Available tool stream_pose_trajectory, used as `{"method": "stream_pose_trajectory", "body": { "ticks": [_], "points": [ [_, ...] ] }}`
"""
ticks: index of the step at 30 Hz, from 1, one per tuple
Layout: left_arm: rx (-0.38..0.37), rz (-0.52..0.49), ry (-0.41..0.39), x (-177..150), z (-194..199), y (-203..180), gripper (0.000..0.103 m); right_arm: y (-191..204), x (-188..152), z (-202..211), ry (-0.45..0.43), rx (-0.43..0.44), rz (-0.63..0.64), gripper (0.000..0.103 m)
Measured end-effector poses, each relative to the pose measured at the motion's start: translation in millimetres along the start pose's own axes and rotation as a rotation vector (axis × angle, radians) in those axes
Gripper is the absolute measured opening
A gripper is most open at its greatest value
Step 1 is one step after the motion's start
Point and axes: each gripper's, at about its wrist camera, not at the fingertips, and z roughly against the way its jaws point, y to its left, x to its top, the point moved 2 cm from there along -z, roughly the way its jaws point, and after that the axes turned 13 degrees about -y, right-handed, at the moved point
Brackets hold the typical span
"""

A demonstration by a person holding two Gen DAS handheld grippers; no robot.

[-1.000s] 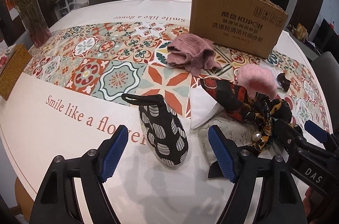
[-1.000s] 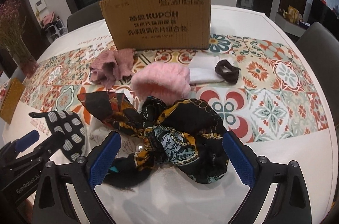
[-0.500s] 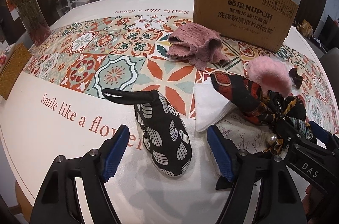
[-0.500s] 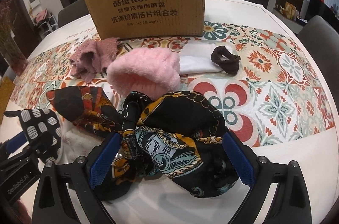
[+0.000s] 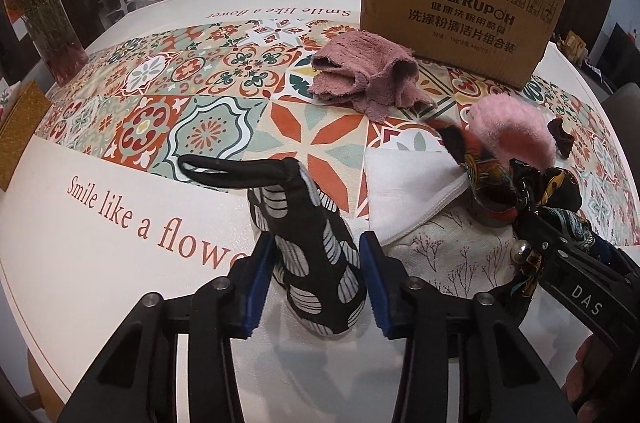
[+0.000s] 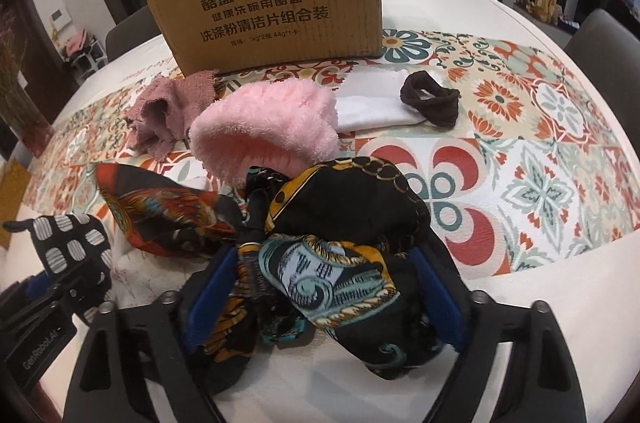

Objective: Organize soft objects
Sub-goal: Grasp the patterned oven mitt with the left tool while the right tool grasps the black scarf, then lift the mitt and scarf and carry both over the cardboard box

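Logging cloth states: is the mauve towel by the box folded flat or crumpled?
Crumpled. The towel lies bunched in loose, uneven folds with ragged edges sticking out, beside the box.

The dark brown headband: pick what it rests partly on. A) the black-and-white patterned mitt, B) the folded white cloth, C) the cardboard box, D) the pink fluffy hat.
B: in the right wrist view the dark brown headband overlaps the right end of the folded white cloth, clear of the pink fluffy hat and the cardboard box.
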Motion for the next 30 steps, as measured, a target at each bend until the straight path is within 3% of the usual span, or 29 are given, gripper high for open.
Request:
{"method": "stream_pose_trajectory", "body": {
  "ticks": [2,5,10,30],
  "points": [
    [-0.007,0.001,-0.001,1,0,1,0.035,2,0,0,0.004,0.016,-0.002,0.071],
    [-0.018,0.005,-0.001,1,0,2,0.031,8,0,1,0.013,0.043,0.003,0.046],
    [-0.032,0.0,0.0,2,0,5,0.021,16,3,6,0.016,0.05,0.033,0.028],
    [-0.148,-0.056,-0.084,32,46,-3,0.019,19,29,65,-0.062,0.031,0.026,0.016]
  ]
}}
